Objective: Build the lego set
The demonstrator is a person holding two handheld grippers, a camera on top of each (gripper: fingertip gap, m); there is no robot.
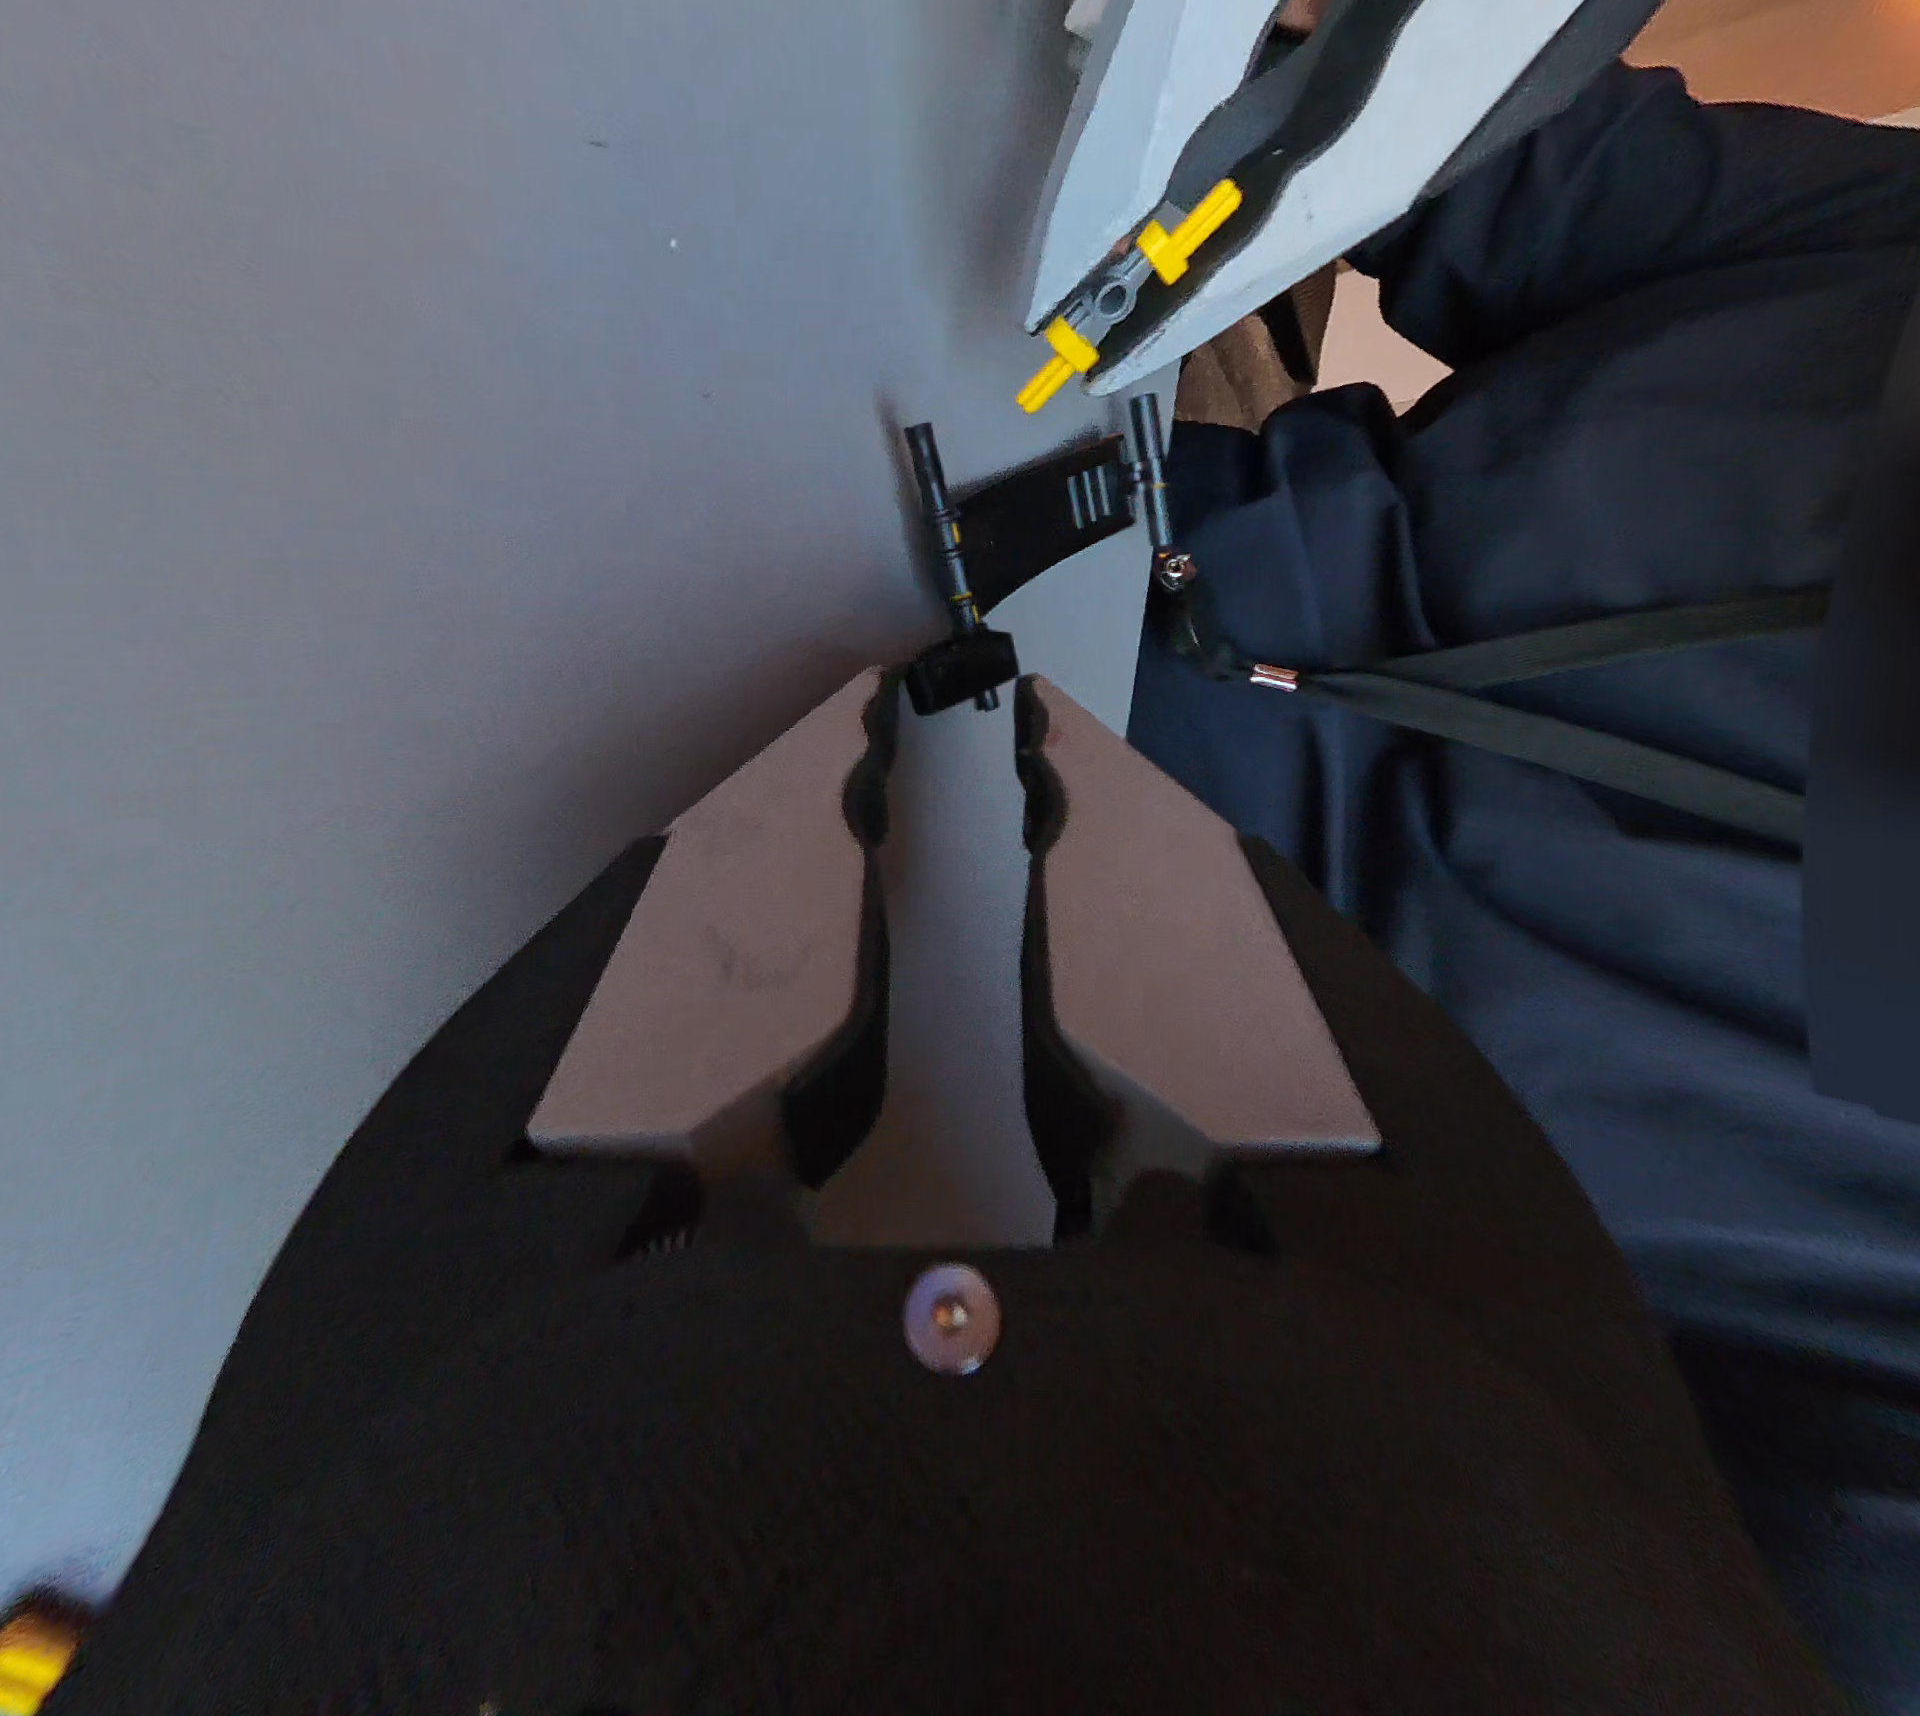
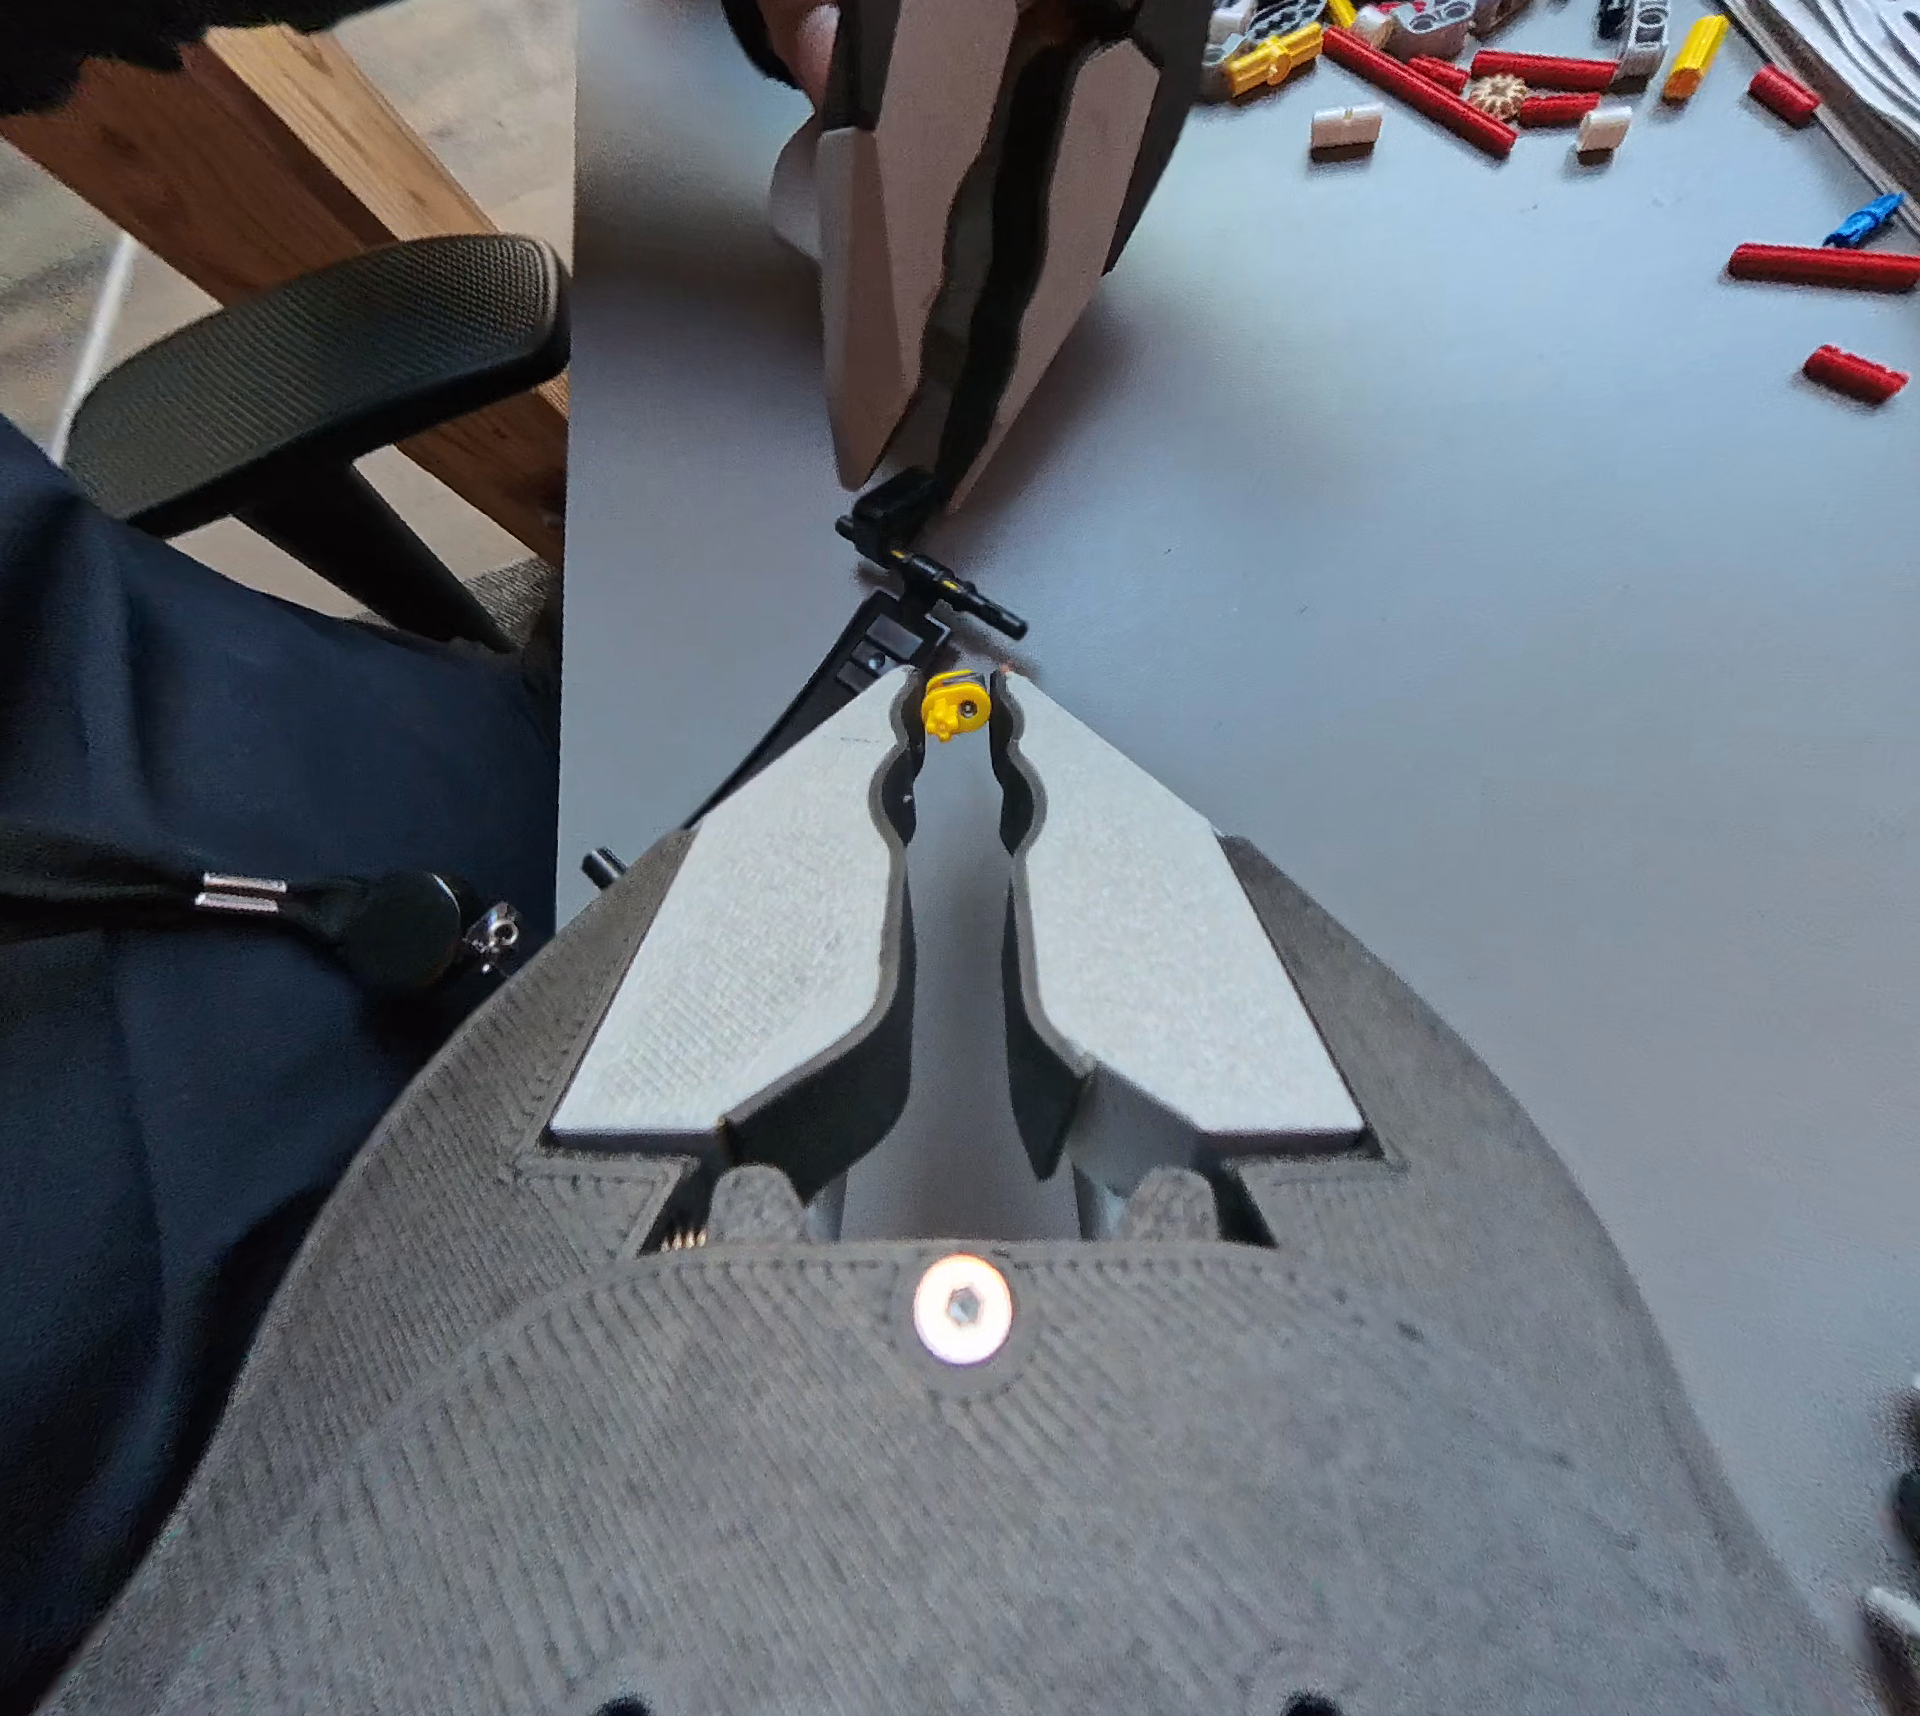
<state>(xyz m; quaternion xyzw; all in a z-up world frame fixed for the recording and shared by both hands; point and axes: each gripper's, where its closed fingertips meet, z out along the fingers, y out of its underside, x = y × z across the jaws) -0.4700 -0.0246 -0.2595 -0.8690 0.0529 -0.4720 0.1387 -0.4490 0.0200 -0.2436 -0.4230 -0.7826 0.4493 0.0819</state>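
In the left wrist view my left gripper (image 1: 956, 684) is closed on a small black connector block (image 1: 956, 669), with both fingertips against its sides. The block sits on the end of a black pin (image 1: 940, 513) that is joined to a curved black panel (image 1: 1039, 513). A second black pin (image 1: 1146, 461) is at the panel's far end. My right gripper (image 2: 954, 690) is shut on a small grey and yellow piece (image 2: 951, 708), which also shows in the left wrist view (image 1: 1117, 295). It is held just beside the panel (image 2: 831, 690). The left gripper (image 2: 899, 477) and the connector block (image 2: 888, 503) show above it.
The grey table (image 2: 1351, 523) carries a pile of loose building parts (image 2: 1403, 4) at the far right. Red rods (image 2: 1818, 264) and a stack of paper sheets (image 2: 1829, 4) lie there too. A chair armrest (image 2: 312, 357) and a person in dark clothing (image 1: 1558, 627) are at the table's near edge. Left tips to right tips: about 6 cm.
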